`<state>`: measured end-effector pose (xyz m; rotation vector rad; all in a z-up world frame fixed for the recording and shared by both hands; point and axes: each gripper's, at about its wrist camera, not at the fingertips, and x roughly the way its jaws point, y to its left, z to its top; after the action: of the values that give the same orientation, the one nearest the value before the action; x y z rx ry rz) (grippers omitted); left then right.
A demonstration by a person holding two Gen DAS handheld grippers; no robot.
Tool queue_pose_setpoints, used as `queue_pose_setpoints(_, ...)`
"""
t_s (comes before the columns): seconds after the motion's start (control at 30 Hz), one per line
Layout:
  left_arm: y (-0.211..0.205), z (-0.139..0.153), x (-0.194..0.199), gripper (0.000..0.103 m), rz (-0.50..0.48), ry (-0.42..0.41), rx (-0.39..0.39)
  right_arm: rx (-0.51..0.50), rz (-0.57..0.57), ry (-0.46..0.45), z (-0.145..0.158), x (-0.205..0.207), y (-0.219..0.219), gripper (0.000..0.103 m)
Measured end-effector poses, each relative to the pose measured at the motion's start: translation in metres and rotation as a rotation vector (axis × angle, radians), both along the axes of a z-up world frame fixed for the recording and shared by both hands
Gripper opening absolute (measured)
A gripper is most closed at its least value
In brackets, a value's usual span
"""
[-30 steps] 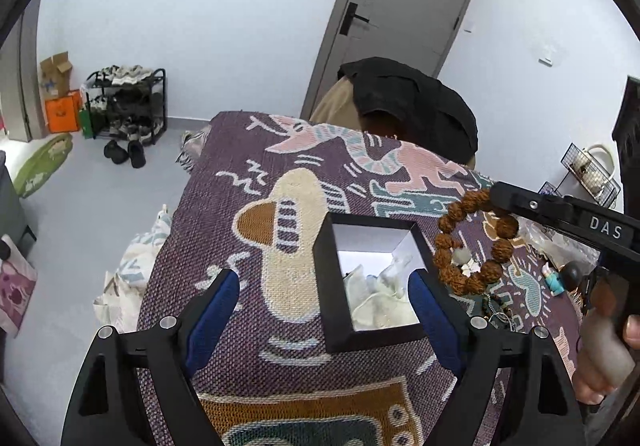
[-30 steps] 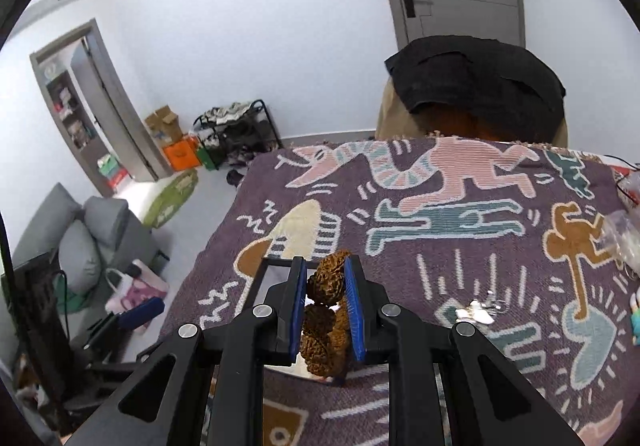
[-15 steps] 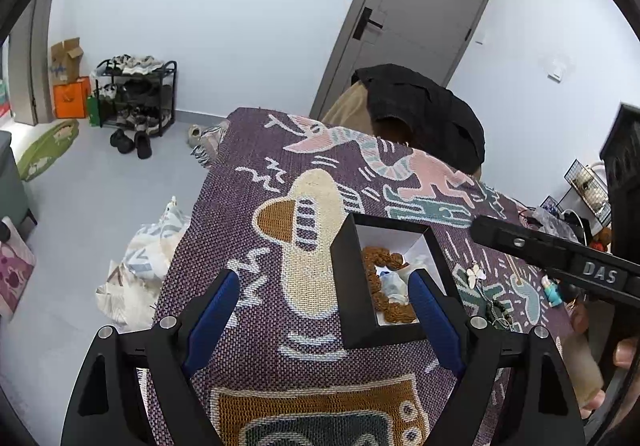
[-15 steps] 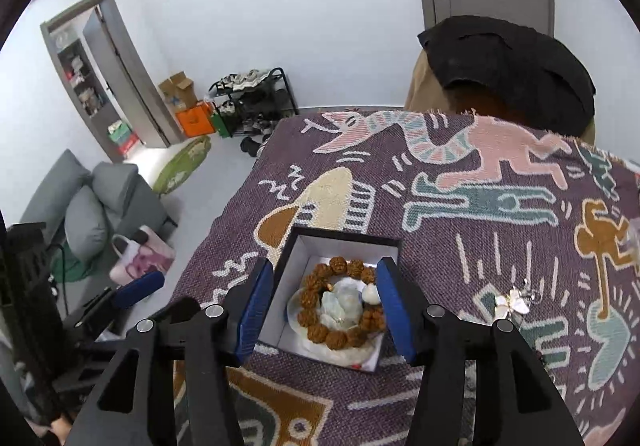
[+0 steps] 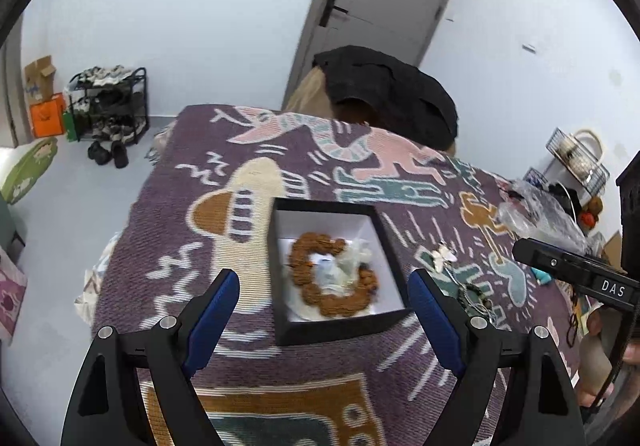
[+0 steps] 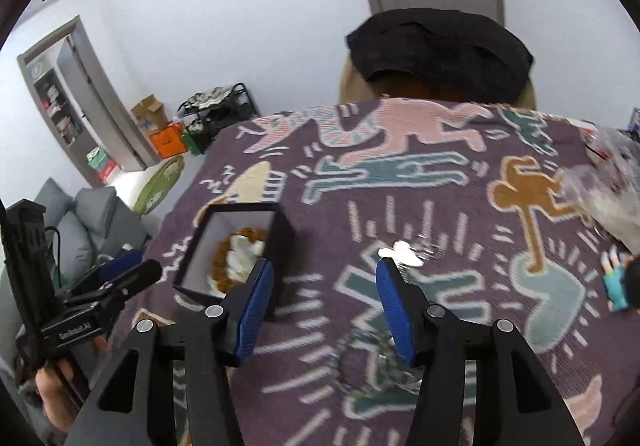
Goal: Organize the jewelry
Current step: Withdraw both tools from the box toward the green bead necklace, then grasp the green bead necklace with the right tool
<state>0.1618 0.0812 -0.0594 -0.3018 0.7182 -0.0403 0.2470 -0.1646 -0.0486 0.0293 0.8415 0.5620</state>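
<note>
My left hand-held gripper [image 5: 323, 300] hangs over the table [image 5: 168, 213], its blue pads [image 5: 214, 302] spread wide with nothing between them; the black box [image 5: 332, 266] sits on the patterned cloth just ahead, framed by the two fingers. Inside the box, on its white lining, I see the brown bead bracelet [image 5: 332, 278] lying in a ring around some pale crumpled material, though the beads are blurred. My right hand-held gripper [image 6: 325, 304] is also spread and holds nothing; it hovers to the right of the box [image 6: 236, 246], with its left pad [image 6: 256, 306] overlapping the box's near right corner in this view. From the right wrist I can pick out the bracelet [image 6: 224, 258] curled against the box's left inner wall. A small white butterfly-shaped piece [image 6: 404, 252] lies on the cloth just beyond the right pad, apart from the box, and it shows in the left view too [image 5: 444, 256]. Some dark beaded pieces [image 5: 474, 296] lie nearer the table's right edge, beside a clear plastic bag [image 5: 536, 213]. A chair draped with a black garment [image 6: 436, 49] stands at the table's far side.
</note>
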Motion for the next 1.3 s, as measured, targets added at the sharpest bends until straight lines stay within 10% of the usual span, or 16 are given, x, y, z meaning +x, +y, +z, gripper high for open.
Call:
queue_pose_setpoints(0.37, -0.056, 0.001, -0.001, 0.086, -0.1, -0.01, 0.044, -0.018, -0.061, -0.005, -0.022, -0.009, -0.048, 0.053)
queue_pose_setpoints(0.8, -0.108, -0.018, 0.002, 0.038, -0.195, 0.036, 0.06, 0.01, -0.076, 0.104, -0.073, 0.002, -0.069, 0.018)
queue_pose_setpoints(1.3, -0.133, -0.053, 0.016, 0.031, -0.189, 0.132, 0.053, -0.105, 0.01, 0.121, -0.097, 0.02, -0.051, 0.016)
